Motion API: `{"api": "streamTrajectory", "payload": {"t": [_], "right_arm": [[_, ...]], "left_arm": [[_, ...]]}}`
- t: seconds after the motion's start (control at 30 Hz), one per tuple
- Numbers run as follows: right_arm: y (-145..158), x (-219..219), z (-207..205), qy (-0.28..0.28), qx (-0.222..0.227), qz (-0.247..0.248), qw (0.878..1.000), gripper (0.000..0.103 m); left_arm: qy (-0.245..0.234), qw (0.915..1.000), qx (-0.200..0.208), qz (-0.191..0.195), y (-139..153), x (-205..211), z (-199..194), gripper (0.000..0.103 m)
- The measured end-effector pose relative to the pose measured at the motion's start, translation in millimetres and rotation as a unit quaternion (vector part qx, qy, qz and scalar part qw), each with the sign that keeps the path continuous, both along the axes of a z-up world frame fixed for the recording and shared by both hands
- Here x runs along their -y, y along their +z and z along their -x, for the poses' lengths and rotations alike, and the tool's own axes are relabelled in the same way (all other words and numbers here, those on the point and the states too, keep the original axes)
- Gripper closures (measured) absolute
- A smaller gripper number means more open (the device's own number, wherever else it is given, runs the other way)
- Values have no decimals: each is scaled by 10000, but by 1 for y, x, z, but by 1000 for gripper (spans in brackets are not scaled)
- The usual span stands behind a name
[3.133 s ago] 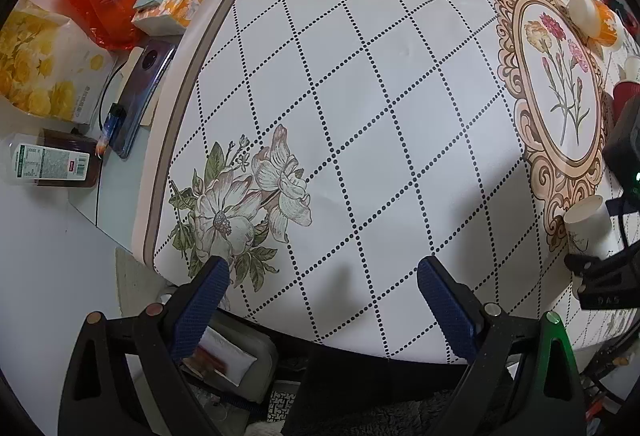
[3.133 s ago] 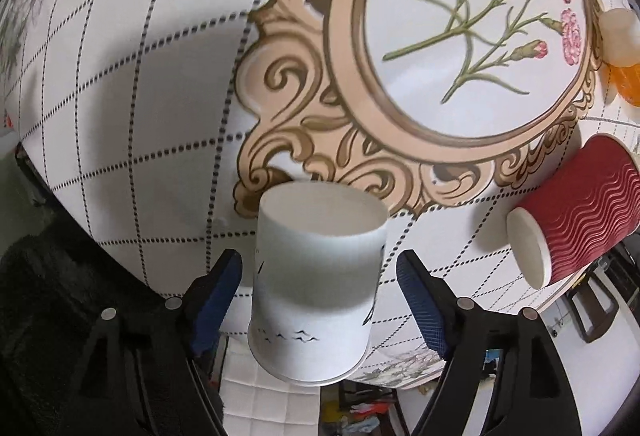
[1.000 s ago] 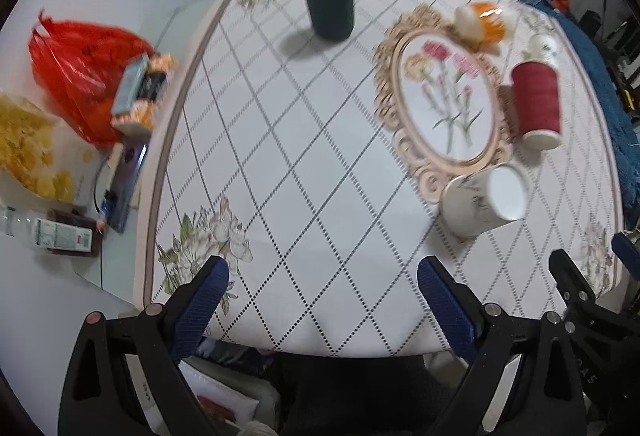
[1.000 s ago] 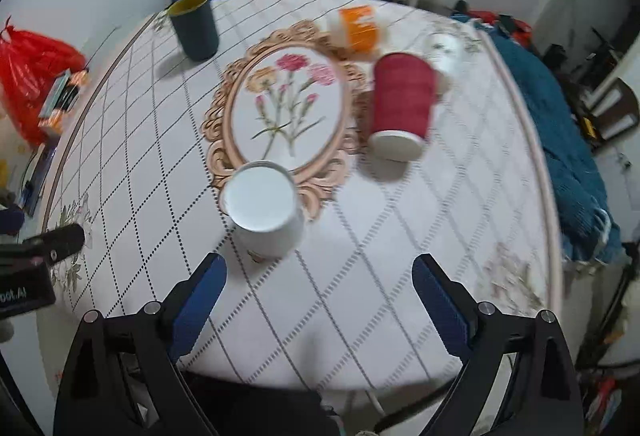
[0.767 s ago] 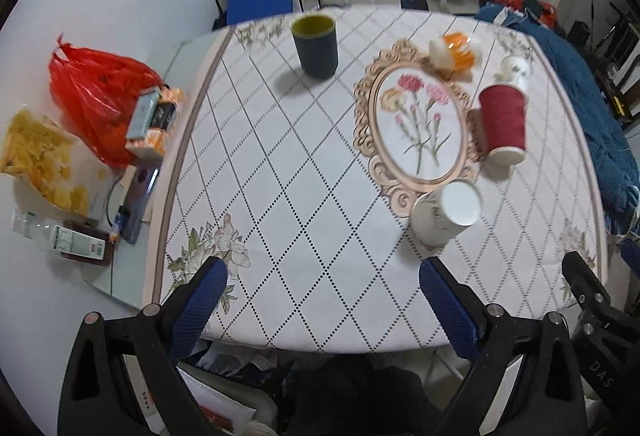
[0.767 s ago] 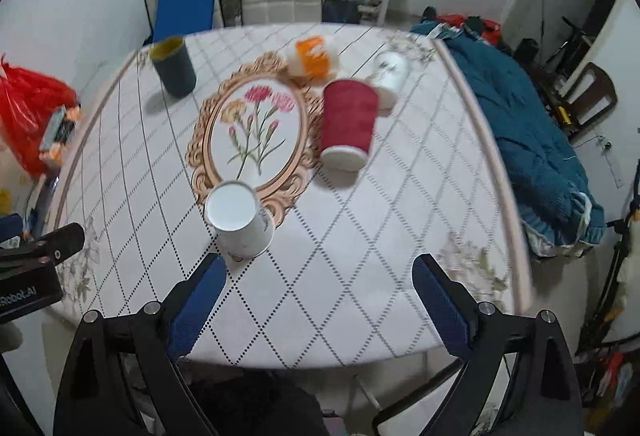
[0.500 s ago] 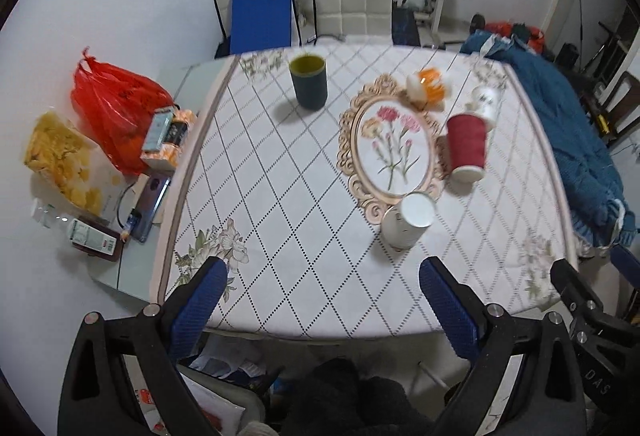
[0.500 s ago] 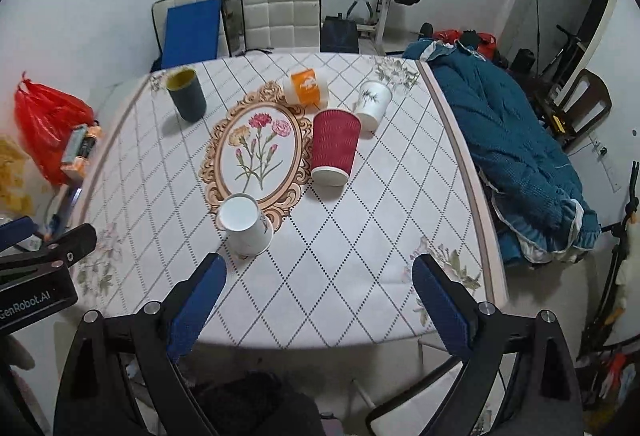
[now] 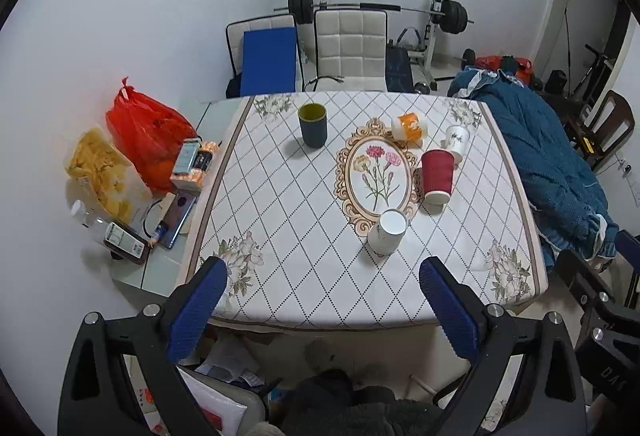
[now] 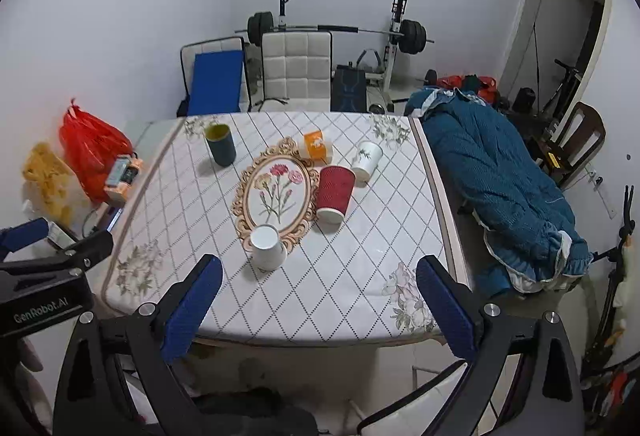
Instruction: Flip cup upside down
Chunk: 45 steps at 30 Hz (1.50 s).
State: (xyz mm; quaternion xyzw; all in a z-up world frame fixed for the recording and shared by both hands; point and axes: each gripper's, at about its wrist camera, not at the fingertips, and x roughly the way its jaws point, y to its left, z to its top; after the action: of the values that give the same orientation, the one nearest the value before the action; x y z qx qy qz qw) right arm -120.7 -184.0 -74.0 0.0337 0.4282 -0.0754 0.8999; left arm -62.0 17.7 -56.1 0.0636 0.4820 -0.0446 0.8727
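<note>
Red bag (image 9: 148, 131) and weight bench (image 10: 340, 35) beside table (image 9: 280, 236).

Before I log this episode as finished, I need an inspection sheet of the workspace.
Surface: table under a diamond-patterned floral cloth.
Job's things: white paper cup stands upside down at the oval motif's near edge.
Clutter: red ribbed cup inverted; dark cup with yellow inside upright; orange-and-white cup on its side; red plastic bag off the table.
Grippers: left gripper and right gripper open, holding nothing.
Cables: nothing seen on the cloth.
Surroundings: chairs, barbell rack, blue quilt.
</note>
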Motion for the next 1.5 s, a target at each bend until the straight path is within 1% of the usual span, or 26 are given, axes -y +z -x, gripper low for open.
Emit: {"api": "streamTrajectory", "payload": {"t": [0.17, 0.37, 0.53, 0.57, 0.7, 0.77, 1.13, 1.5], "right_arm": [[26, -2, 13, 23, 148, -36, 9999, 3], [43, -1, 22, -10, 225, -29, 9997, 3], [50, 2, 24, -58, 241, -4, 9997, 3], [47, 1, 18, -62, 232, -10, 9997, 3], [47, 3, 18, -58, 226, -26, 9997, 3], [47, 3, 18, -52, 223, -15, 9997, 3], [47, 1, 16, 5, 221, 39, 9997, 3], [47, 0, 19, 39, 208, -10, 9998, 3]], "left_arm": [[-28, 9999, 102, 22, 16, -1, 12, 4], [-32, 9998, 209, 72, 27, 1, 21, 4], [24, 9994, 304, 132, 32, 0, 25, 4], [36, 9994, 325, 136, 33, 1, 25, 4], [105, 9991, 379, 145, 34, -1, 26, 4], [103, 9991, 390, 145, 35, -1, 26, 0], [138, 9991, 393, 110, 36, -1, 29, 0], [194, 9991, 370, 90, 34, -5, 32, 0]]}}
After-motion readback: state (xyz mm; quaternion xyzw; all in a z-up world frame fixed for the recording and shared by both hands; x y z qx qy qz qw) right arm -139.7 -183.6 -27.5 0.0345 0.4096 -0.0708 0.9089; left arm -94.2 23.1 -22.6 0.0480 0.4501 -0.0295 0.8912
